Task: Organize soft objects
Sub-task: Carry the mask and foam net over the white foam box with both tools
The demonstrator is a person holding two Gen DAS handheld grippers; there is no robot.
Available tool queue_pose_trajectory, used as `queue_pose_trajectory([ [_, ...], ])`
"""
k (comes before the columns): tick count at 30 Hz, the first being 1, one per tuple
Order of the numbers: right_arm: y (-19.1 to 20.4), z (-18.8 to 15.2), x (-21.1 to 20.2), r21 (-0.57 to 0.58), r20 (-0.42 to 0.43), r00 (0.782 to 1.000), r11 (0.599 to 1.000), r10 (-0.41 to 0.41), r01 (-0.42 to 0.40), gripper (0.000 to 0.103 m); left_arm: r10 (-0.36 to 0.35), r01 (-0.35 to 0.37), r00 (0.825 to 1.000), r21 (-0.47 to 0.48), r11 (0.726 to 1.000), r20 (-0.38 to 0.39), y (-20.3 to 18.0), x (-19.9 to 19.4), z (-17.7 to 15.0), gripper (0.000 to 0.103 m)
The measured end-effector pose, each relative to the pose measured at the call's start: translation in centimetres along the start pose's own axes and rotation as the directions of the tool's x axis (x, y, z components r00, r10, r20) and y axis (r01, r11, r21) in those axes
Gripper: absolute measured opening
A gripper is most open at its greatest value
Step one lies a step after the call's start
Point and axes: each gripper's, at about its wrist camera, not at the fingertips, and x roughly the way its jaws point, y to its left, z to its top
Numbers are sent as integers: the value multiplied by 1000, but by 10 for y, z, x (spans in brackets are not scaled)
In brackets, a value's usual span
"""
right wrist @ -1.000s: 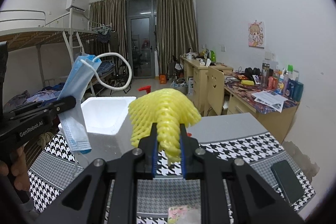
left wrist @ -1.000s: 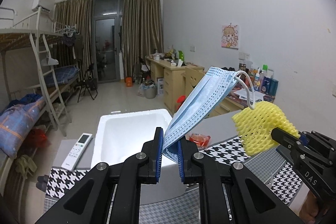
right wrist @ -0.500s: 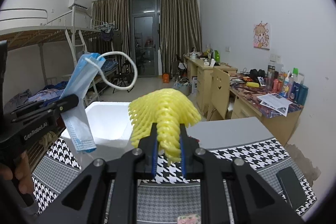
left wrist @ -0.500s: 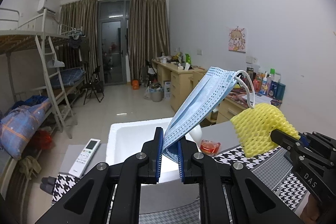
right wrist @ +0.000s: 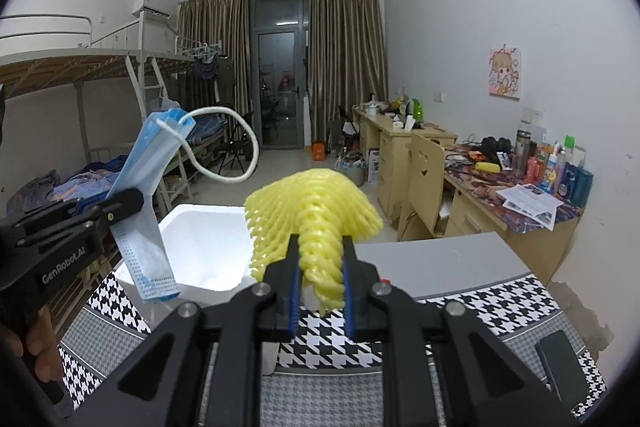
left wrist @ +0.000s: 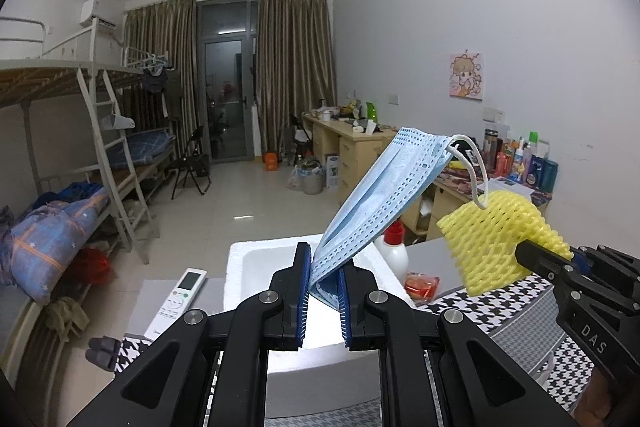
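My left gripper (left wrist: 323,294) is shut on a folded blue face mask (left wrist: 384,199) that sticks up to the right, its white ear loop hanging. It is held above a white foam box (left wrist: 256,259). My right gripper (right wrist: 320,293) is shut on a yellow foam net sleeve (right wrist: 316,211), held over the table beside the box (right wrist: 208,239). The sleeve (left wrist: 500,239) and right gripper show at the right of the left wrist view. The mask (right wrist: 148,195) and left gripper show at the left of the right wrist view.
The table has a houndstooth cloth (right wrist: 500,291). A white remote (left wrist: 176,303) lies left of the box. A white bottle with a red cap (left wrist: 394,251) and a small red packet (left wrist: 420,283) stand right of it. A dark phone (right wrist: 560,367) lies at the front right.
Both grippers have risen and tilted up a little, so the box and table sit lower in view. The mask and the sleeve stay gripped.
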Motion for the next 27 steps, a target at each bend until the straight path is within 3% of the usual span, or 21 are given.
queue_pose_trajectory([
  [13, 18, 10, 14, -60, -4, 999, 997, 38, -39, 20, 74, -74, 997, -8, 997, -39, 7, 24, 0, 14],
  [27, 24, 10, 28, -74, -29, 999, 996, 39, -41, 20, 103, -107, 987, -24, 994, -124, 16, 63, -4, 14],
])
